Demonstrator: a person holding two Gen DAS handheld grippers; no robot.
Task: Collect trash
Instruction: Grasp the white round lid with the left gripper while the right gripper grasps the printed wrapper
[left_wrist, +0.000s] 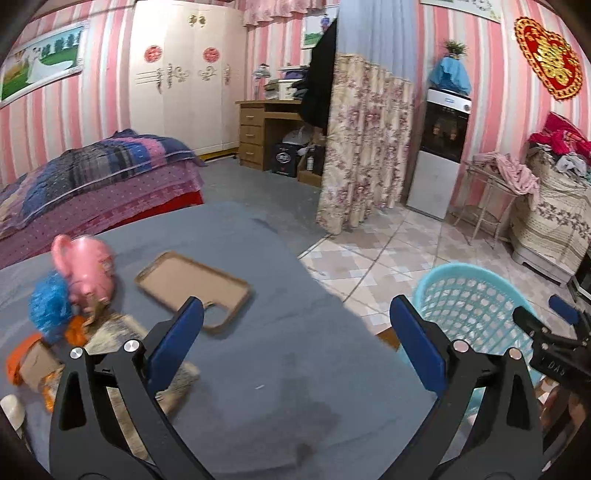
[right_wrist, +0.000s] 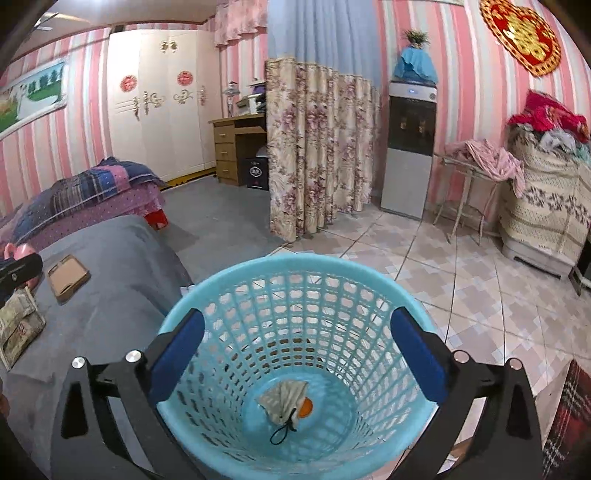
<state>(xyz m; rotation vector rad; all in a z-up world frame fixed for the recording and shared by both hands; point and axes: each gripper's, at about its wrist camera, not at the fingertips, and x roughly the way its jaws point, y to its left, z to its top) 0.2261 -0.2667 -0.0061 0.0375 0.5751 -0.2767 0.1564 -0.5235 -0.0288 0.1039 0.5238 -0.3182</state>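
A light blue lattice basket (right_wrist: 295, 266) stands on the floor beside the grey table. At its bottom lie a crumpled grey face mask (right_wrist: 284, 400) and a small orange piece (right_wrist: 306, 408). My right gripper (right_wrist: 297, 350) hangs over the basket's mouth, open, with nothing between its blue pads. My left gripper (left_wrist: 295, 332) is open and empty above the grey table (left_wrist: 277, 387). To its left lie a brown phone case (left_wrist: 192, 286), a pink elephant toy (left_wrist: 86, 269), a blue fuzzy ball (left_wrist: 50, 308), orange scraps (left_wrist: 22, 356) and a patterned packet (left_wrist: 118, 332). The basket (left_wrist: 469, 306) and right gripper (left_wrist: 546, 328) show at right.
A bed (left_wrist: 92, 177) with a plaid quilt stands behind the table. A floral curtain (left_wrist: 365, 147), a water dispenser (left_wrist: 439, 147), a small wire side table (left_wrist: 487, 199) with cloth and a covered pile of clothes (left_wrist: 554, 206) line the far side of the tiled floor.
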